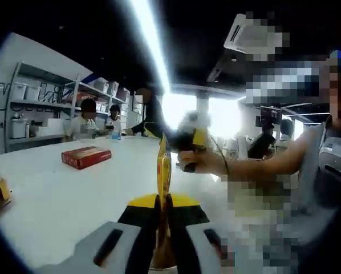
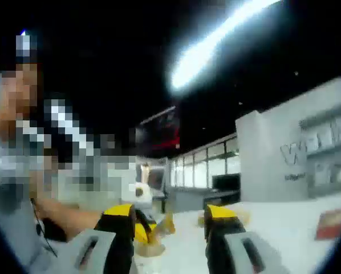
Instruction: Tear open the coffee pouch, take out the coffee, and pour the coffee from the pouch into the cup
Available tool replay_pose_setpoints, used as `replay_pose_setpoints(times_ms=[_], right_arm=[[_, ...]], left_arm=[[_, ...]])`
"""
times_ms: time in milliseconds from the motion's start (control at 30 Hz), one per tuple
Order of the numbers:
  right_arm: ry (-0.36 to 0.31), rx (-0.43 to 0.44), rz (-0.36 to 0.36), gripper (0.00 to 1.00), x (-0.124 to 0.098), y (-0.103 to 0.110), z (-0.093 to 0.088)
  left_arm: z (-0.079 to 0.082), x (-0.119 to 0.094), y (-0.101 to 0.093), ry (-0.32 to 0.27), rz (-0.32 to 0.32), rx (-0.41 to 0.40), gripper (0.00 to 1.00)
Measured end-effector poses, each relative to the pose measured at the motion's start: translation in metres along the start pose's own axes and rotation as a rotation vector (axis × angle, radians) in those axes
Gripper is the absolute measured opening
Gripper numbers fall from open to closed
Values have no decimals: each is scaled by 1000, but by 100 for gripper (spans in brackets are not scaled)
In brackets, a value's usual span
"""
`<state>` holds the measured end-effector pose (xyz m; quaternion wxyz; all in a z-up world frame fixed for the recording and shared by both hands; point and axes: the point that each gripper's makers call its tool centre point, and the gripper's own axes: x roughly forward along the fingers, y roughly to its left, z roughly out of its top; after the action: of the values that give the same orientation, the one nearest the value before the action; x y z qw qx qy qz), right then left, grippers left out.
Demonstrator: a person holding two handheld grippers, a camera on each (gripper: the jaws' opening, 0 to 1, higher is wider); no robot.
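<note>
Edgewise, thin glossy yellow pouch (image 1: 163, 171)

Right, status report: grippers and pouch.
Left gripper shut on pouch, held upright above the table. Right gripper open, nothing between jaws. Red box lies far off, nothing in the way.

Pouch (image 1: 163, 171) upright in left gripper (image 1: 164, 212), box (image 1: 86, 156) on table (image 1: 51, 200) to its left

Left gripper (image 1: 164, 212) with jaws closed on a yellow pouch (image 1: 163, 171) held edge-on and upright, right gripper (image 1: 185, 140) (blurred, in a hand) at its top, white table (image 1: 51, 200), red box (image 1: 86, 156) well left, seated people behind.
</note>
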<state>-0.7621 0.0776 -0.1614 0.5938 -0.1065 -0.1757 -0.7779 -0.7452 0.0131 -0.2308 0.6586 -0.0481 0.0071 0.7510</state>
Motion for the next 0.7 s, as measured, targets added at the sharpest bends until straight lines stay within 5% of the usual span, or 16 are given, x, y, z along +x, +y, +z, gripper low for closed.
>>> replay_pose_setpoints(times_ms=[233,500,700], right_arm=[[-82,93,111,46,8,15,-28],[-39,2,212,36,33,42,-33],[-53,-33,273,27,42,59,-30]], left_arm=[[1,0,-2,-35,-12,32,9],[9,-4,-3,-115,9,64,9],[2,-6,-2,-111,35,67,9]])
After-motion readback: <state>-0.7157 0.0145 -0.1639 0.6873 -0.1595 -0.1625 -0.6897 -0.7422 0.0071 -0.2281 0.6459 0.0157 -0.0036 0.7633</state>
